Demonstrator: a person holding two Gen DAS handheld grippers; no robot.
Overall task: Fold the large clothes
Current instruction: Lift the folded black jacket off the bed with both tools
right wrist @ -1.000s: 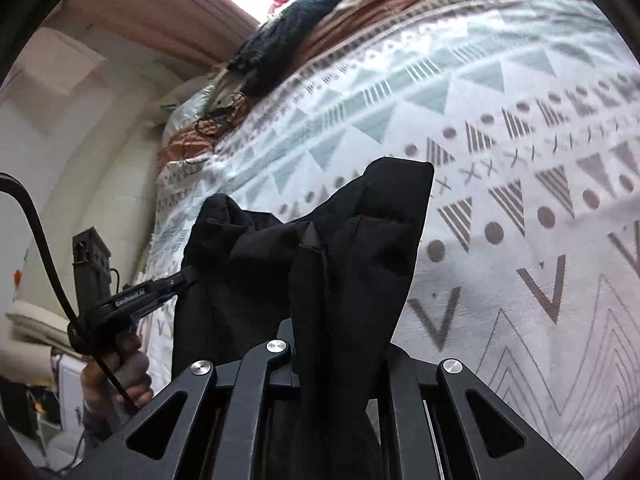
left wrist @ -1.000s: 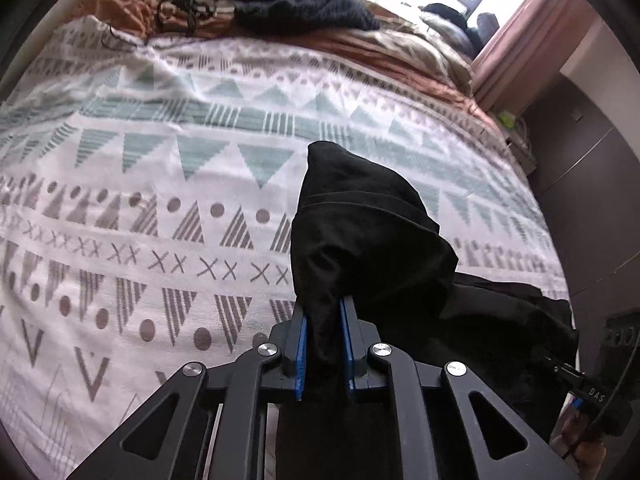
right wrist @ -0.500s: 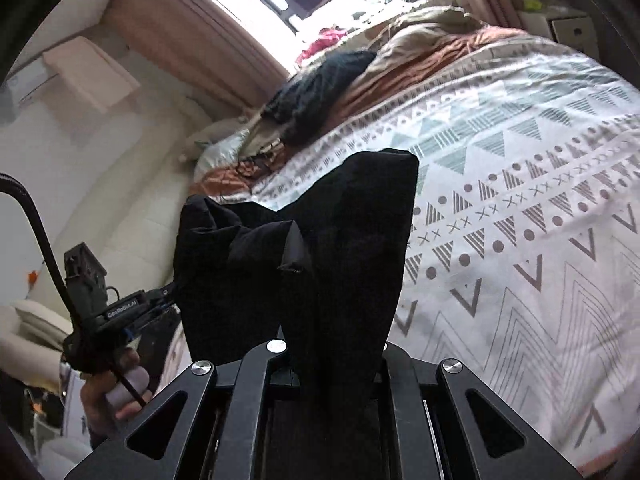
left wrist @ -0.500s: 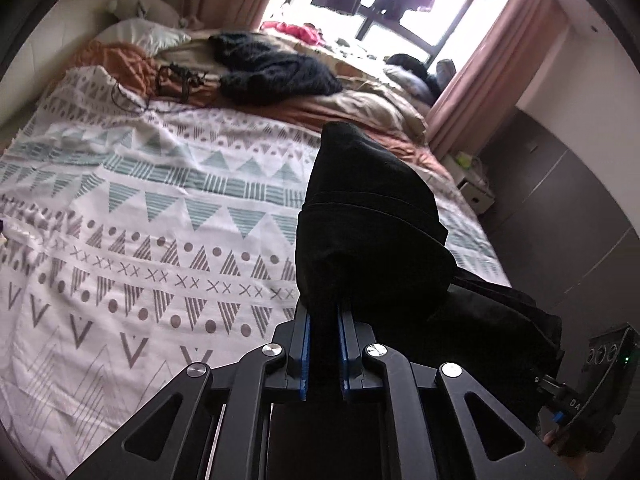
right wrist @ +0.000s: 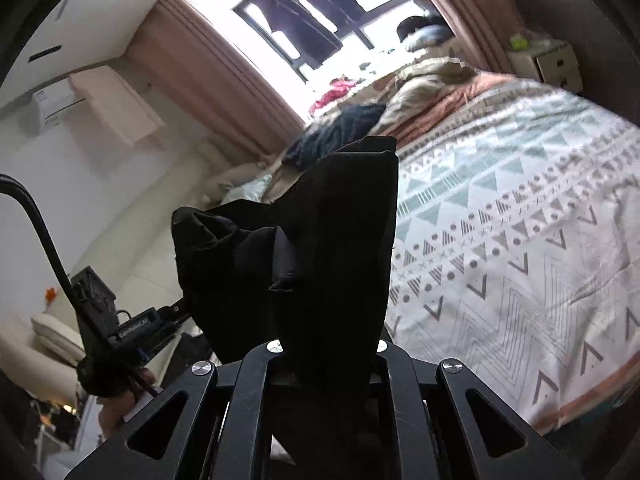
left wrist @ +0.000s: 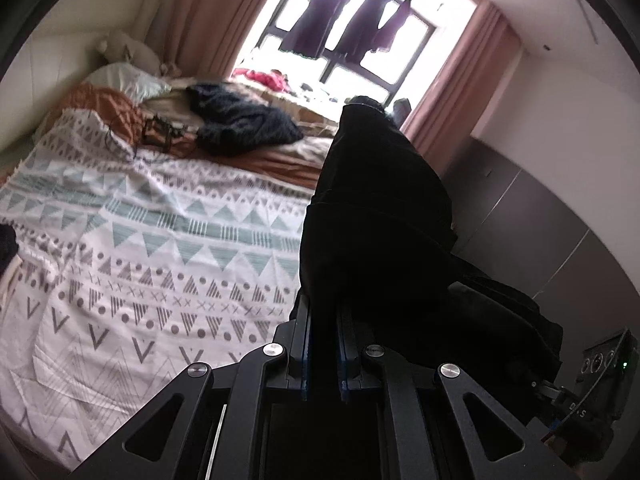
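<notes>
The black garment (left wrist: pixel 372 216) is pinched between the blue pads of the left gripper (left wrist: pixel 323 344), whose jaws have just been closing onto the cloth. A fold stands up ahead of the fingers; the rest trails right.

The right gripper (right wrist: pixel 328 356) is clamped nearly shut on another bunch (right wrist: pixel 320 240), its top hem straight.

Beyond both, the patterned bedspread (left wrist: pixel 140 240) lies open; a dark heap (left wrist: pixel 244 124) sits far ahead.

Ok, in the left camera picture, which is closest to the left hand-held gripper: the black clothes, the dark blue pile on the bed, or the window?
1. Black clothes: pinched in the left hand-held gripper, right in front.
2. Dark blue pile: up the bed, to the left.
3. Window: behind the bed, at the very back.
</notes>
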